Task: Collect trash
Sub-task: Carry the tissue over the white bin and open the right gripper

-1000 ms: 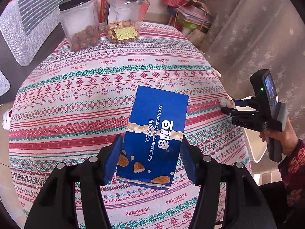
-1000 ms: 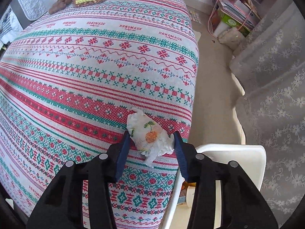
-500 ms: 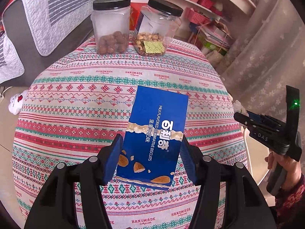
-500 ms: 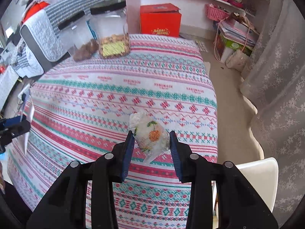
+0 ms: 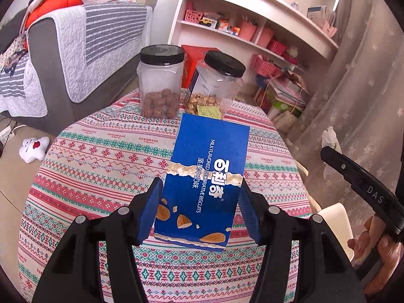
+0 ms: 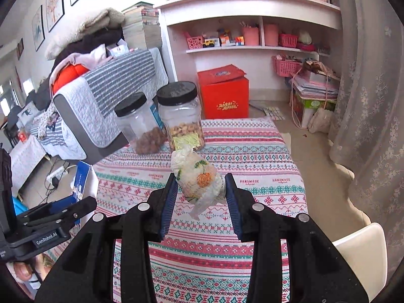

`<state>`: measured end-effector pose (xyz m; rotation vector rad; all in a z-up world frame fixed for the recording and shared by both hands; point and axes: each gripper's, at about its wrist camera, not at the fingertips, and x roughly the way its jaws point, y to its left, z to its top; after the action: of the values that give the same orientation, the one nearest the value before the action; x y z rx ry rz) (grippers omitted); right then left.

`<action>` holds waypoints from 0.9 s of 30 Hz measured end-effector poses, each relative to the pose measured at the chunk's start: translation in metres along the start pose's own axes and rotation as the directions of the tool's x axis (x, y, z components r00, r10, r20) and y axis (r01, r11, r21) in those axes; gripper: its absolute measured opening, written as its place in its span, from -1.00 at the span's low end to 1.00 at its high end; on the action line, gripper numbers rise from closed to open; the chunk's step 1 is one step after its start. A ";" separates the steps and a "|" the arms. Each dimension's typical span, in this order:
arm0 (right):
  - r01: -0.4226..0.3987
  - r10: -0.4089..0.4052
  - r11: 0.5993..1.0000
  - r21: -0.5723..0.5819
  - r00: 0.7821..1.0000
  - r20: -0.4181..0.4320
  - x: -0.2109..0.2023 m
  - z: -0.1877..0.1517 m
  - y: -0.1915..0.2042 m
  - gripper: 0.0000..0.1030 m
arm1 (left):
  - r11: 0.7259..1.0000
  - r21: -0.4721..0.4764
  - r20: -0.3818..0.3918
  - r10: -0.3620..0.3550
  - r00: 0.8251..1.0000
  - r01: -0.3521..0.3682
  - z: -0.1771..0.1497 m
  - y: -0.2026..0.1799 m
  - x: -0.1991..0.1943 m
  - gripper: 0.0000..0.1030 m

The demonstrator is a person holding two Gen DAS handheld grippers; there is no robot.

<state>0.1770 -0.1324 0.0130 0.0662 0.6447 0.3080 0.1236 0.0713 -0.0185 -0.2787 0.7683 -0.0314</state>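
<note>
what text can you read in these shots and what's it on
"MILK FLAVORED DECORATIVE BISCUITS": blue box, beside Chinese characters
"HANDMADE": tablecloth, repeated
"DAS": right gripper
"GenRobot.AI": left gripper
Red box: gold print, unreadable
Jar label: blurred

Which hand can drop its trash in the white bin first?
Probably right. The right gripper holds the crumpled tissue and the white bin sits on its side; the left gripper, holding the blue biscuit box, looks farther.

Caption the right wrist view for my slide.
Right hand-held gripper holds a crumpled tissue above the patterned tablecloth, two jars behind.
</note>
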 end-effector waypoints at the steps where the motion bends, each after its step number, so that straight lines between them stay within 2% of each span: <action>1: 0.006 -0.006 1.000 0.007 1.000 0.022 -0.004 0.002 -0.001 -0.30 | 1.000 0.002 0.016 0.003 1.000 -0.003 0.001 -0.002 -0.003 0.13; 7: 0.057 -0.065 0.996 0.066 0.991 0.119 -0.028 0.008 -0.019 -0.29 | 1.000 0.010 0.099 -0.005 0.995 0.004 0.008 -0.015 -0.020 0.13; 12: 0.102 -0.126 0.985 0.138 0.975 0.180 -0.053 0.011 -0.044 -0.29 | 0.999 0.050 0.135 -0.016 0.991 0.010 0.009 -0.032 -0.029 0.13; 18: 0.139 -0.188 0.966 0.217 0.957 0.222 -0.077 0.012 -0.074 -0.29 | 0.996 0.080 0.154 -0.037 0.987 0.025 0.010 -0.050 -0.036 0.13; 27: 0.215 -0.287 0.936 0.278 0.924 0.252 -0.117 0.006 -0.117 -0.28 | 0.990 0.120 0.140 -0.088 0.986 0.071 0.002 -0.087 -0.037 0.13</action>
<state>0.1231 -0.2789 0.0674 0.2592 0.3898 -0.0360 0.1046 -0.0077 0.0303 -0.1998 0.6080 -0.1294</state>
